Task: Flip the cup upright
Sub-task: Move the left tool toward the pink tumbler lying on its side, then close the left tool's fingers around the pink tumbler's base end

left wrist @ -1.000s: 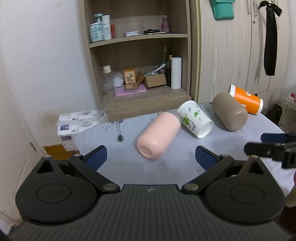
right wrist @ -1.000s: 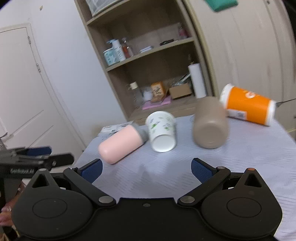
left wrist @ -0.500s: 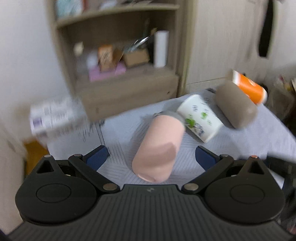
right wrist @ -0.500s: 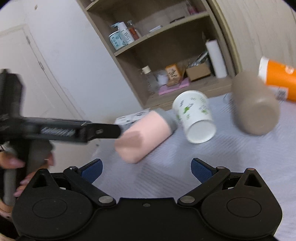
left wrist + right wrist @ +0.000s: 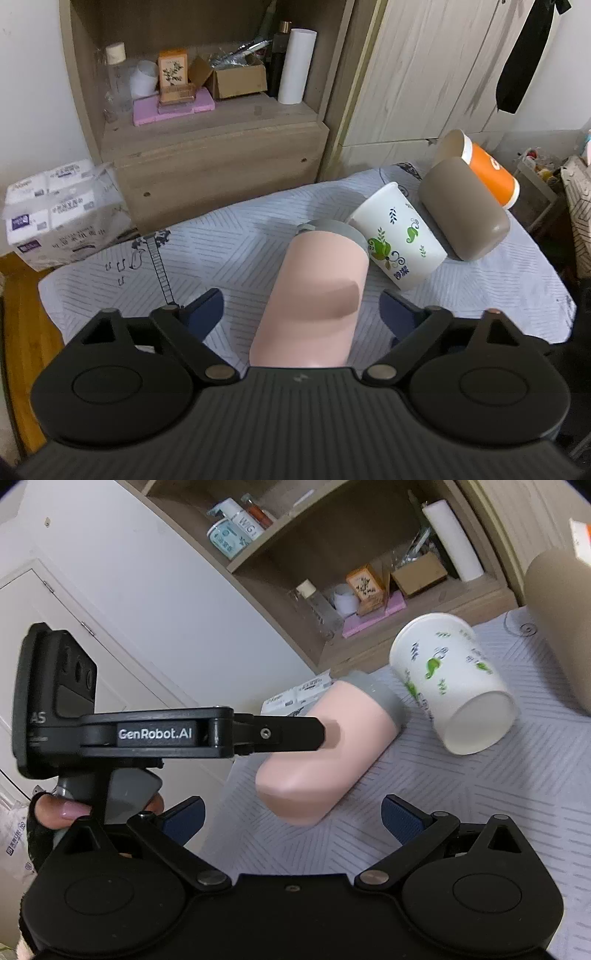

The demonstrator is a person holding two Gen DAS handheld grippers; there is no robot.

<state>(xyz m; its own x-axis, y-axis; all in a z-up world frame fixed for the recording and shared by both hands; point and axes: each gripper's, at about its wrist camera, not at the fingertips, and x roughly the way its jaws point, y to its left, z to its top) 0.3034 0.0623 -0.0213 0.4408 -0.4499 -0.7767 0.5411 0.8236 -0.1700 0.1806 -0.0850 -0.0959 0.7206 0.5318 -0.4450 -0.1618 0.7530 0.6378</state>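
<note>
A pink cup [image 5: 314, 299] with a grey rim lies on its side on the grey patterned tablecloth [image 5: 229, 251]. My left gripper [image 5: 301, 314] is open with its blue-padded fingers on either side of the cup, not touching it. In the right wrist view the pink cup [image 5: 328, 753] lies ahead and the left gripper's finger [image 5: 291, 733] reaches over it from the left. My right gripper [image 5: 293, 818] is open and empty, just short of the cup.
A white leaf-print cup [image 5: 397, 242], a brown cup [image 5: 463, 210] and an orange cup [image 5: 487, 168] lie on their sides to the right. A wooden shelf unit [image 5: 207, 110] stands behind the table. A tissue pack [image 5: 62, 210] sits at the left.
My left gripper has moved forward and down so the pink cup now lies between its open fingers. My right gripper has moved left toward the same cup.
</note>
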